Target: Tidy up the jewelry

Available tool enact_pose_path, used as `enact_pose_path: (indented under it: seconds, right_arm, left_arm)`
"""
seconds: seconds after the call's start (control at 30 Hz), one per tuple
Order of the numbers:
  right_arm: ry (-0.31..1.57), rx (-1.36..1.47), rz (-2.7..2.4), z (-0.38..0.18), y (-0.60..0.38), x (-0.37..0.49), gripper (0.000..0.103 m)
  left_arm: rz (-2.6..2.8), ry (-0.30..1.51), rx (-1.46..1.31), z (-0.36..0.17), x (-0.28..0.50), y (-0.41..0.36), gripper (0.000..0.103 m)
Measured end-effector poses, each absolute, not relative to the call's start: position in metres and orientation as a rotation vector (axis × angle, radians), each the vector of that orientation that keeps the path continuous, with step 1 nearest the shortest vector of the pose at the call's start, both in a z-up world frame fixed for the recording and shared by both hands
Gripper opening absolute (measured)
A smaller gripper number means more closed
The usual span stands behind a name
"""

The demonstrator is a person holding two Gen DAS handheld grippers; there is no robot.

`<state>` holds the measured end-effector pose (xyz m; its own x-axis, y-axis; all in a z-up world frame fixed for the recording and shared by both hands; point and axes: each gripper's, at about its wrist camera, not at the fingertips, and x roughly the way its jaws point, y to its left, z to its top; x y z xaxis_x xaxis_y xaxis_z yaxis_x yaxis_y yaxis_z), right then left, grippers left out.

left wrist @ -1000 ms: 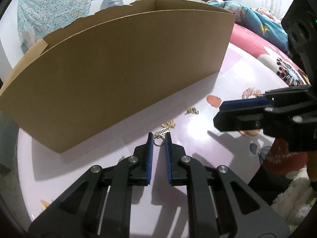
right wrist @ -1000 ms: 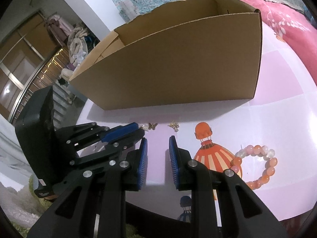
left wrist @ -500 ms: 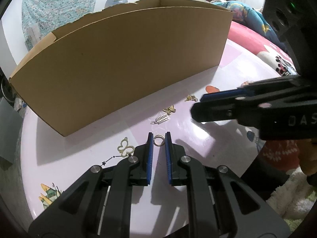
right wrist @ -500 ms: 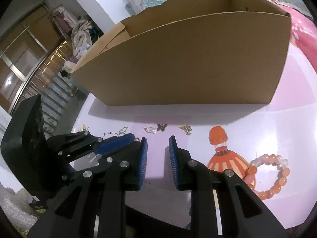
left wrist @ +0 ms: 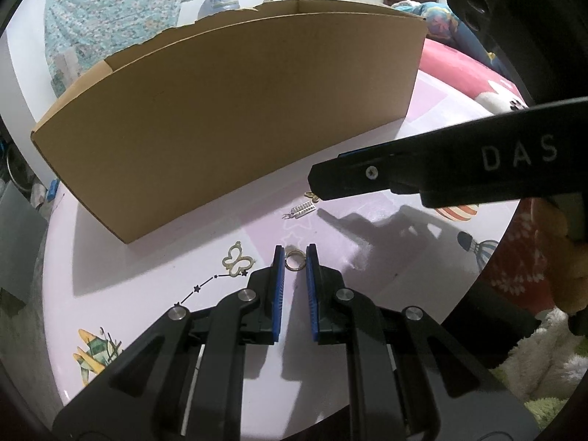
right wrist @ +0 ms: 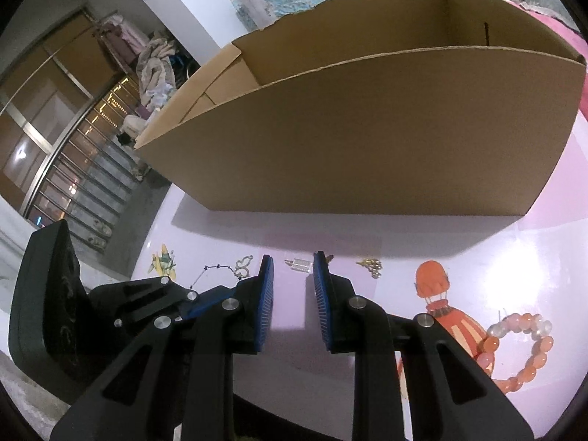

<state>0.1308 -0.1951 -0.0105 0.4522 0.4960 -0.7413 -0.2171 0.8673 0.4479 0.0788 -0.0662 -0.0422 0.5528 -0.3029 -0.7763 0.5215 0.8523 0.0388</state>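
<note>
A small gold ring (left wrist: 294,260) is pinched between the blue pads of my left gripper (left wrist: 294,257), just over the pink tabletop (left wrist: 147,312). Left of it lies a gold butterfly necklace (left wrist: 239,259) on a thin chain. A silver clip (left wrist: 302,210) lies farther out, and a gold charm (left wrist: 311,195) peeks from under my right gripper's finger (left wrist: 330,183). In the right wrist view my right gripper (right wrist: 293,268) stands open with nothing between its pads, the silver clip (right wrist: 299,264) just past its tips. Another gold charm (right wrist: 371,267) and an orange bead bracelet (right wrist: 522,349) lie to its right.
A large open cardboard box (left wrist: 239,117) stands along the far side of the table, its wall (right wrist: 367,139) close behind the jewelry. The table's edge runs near on the left, with a floor and a metal gate (right wrist: 73,183) beyond. Bedding lies at the right.
Both grippers have slid left along the box wall. The ring has stayed in my left jaws. The butterfly necklace has come into view, and my right gripper now crosses more of the left view.
</note>
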Motion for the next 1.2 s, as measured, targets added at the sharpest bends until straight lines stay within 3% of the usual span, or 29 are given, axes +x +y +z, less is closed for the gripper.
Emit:
enact_pose_path:
  seconds: [0.6, 0.93, 1.2]
  right_arm:
    - [1.006, 0.353, 0.357, -0.009, -0.214, 0.111, 0.024]
    - [0.960, 0.379, 0.328, -0.001, -0.222, 0.106, 0.040]
    - [0.957, 0.370, 0.315, 0.000, -0.222, 0.110, 0.040]
  left_arm:
    - [-0.463, 0.829, 0.295, -0.042, 0.068, -0.065, 0.011]
    - [-0.467, 0.827, 0.298, -0.041, 0.069, -0.062, 0.011]
    - [-0.469, 0.827, 0.315, -0.041, 0.068, -0.063, 0.011]
